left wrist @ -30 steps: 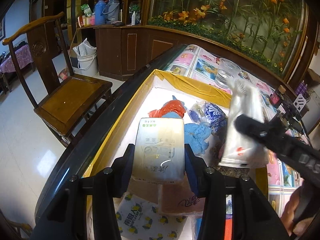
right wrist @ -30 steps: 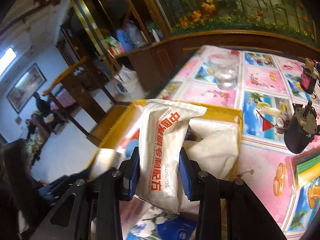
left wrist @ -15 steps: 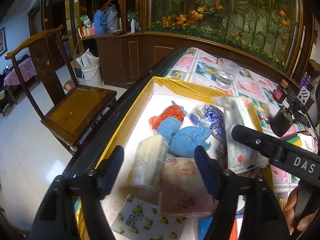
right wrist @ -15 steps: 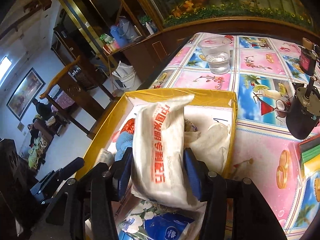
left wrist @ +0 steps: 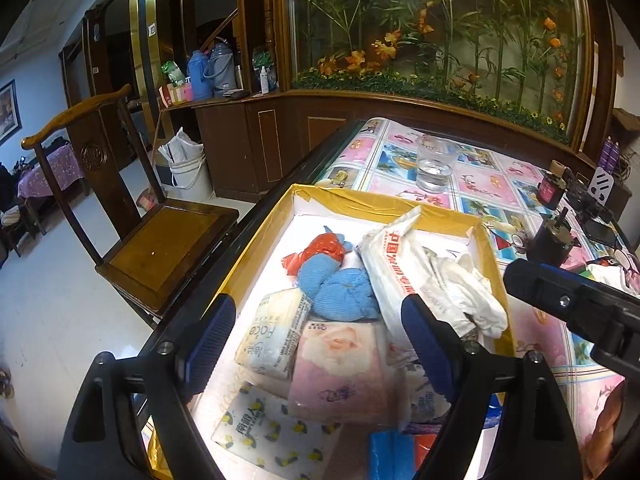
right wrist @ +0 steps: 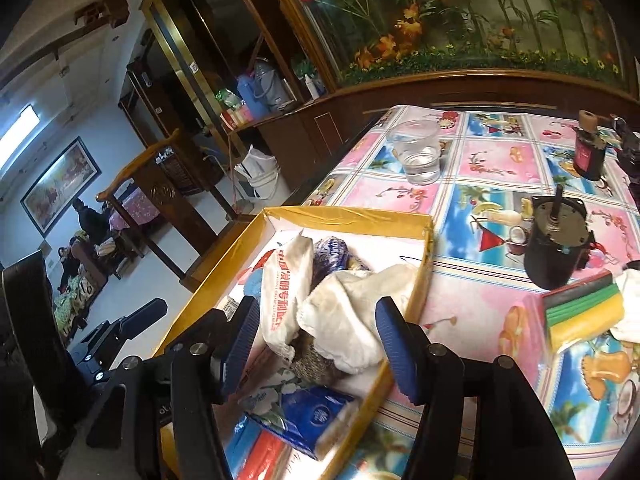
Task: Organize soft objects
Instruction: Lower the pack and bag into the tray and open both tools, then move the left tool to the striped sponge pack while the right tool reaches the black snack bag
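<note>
Both tongs stood with jaws wide apart and gripped nothing. The left gripper (left wrist: 316, 344) hung over the near end of the yellow box (left wrist: 384, 200), above a pink tissue pack (left wrist: 340, 372) and a pale tissue pack (left wrist: 276, 336) at its 9 o'clock, the two touching. A blue cloth (left wrist: 340, 288) lay at 12 o'clock of the pink pack. The right gripper (right wrist: 316, 344) was above a white bag with red print (right wrist: 286, 296), which leaned against a white cloth (right wrist: 352, 312) inside the box. A water glass (right wrist: 416, 152) stood on the table (right wrist: 480, 312) beyond the box.
</note>
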`<state>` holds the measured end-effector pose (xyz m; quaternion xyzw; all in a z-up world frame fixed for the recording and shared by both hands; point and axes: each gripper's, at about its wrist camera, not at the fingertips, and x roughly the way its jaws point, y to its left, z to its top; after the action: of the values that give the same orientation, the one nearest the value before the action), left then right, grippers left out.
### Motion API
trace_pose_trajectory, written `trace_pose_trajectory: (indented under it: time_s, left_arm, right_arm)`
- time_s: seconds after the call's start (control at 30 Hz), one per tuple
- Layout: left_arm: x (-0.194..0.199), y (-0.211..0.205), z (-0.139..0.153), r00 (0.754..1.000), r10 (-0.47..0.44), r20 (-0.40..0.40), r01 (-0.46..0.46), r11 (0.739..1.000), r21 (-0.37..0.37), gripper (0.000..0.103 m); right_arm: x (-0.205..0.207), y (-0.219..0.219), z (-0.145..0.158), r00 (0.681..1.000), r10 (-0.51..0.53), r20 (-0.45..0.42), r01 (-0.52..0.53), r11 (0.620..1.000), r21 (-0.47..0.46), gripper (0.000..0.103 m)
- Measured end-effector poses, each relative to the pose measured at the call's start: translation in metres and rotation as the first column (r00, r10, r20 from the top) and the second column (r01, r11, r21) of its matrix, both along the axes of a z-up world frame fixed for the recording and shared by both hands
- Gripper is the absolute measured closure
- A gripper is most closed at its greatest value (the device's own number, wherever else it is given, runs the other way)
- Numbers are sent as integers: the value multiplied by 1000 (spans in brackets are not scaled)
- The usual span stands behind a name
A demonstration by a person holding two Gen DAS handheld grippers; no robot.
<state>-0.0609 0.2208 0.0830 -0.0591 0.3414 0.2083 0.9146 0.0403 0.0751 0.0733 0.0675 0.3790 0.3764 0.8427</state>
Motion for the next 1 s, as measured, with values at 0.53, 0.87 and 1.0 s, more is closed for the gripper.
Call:
trace_pose_trajectory:
  time_s: [0.53,0.87,1.0]
  left_arm:
    - [25,-89,12,977,-211,-30,211,977,-12,19]
    - [92,-207,-14,866,-477,-147,483,875,7,19]
    - [122,-234,-33,834,-504,-224,530,845,74,19]
  right_arm:
    - [5,-208,-3,961,-276,27,270,953,141,38]
    - [19,-338,-20,870,-462,-169,492,821,288,36]
    - [19,-358,-21,857,-470,-210,515,796,318,36]
